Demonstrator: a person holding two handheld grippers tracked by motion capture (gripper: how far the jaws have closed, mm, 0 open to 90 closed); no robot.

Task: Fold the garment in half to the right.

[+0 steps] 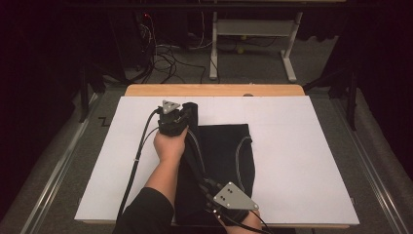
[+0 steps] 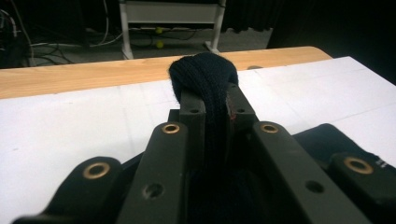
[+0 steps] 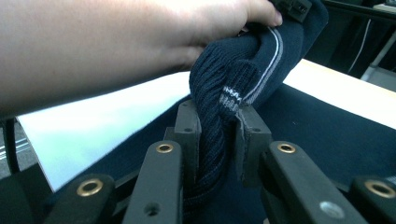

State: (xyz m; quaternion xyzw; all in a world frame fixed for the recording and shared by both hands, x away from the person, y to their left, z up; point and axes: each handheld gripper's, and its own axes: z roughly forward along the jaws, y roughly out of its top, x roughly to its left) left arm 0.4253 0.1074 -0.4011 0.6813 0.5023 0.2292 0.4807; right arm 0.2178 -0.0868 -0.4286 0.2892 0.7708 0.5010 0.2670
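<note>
A dark navy knitted garment (image 1: 226, 156) with thin pale stripes lies on the white sheet (image 1: 302, 161), its left side gathered into a thick fold. My left gripper (image 1: 184, 113) is shut on the far end of that fold, whose bunched knit (image 2: 204, 77) bulges over the jaws. Near the table's front edge my right gripper (image 1: 207, 187) is shut on the near end, ribbed knit (image 3: 219, 121) pinched between its pads. A person's hand and forearm (image 3: 116, 42) stretch across the right gripper view to the left gripper.
The white sheet covers a wooden table whose far edge (image 1: 214, 90) shows as a bare strip. Beyond it stand a white desk frame (image 1: 253, 34) and loose cables (image 1: 165, 58) on the floor. Bare sheet lies left and right of the garment.
</note>
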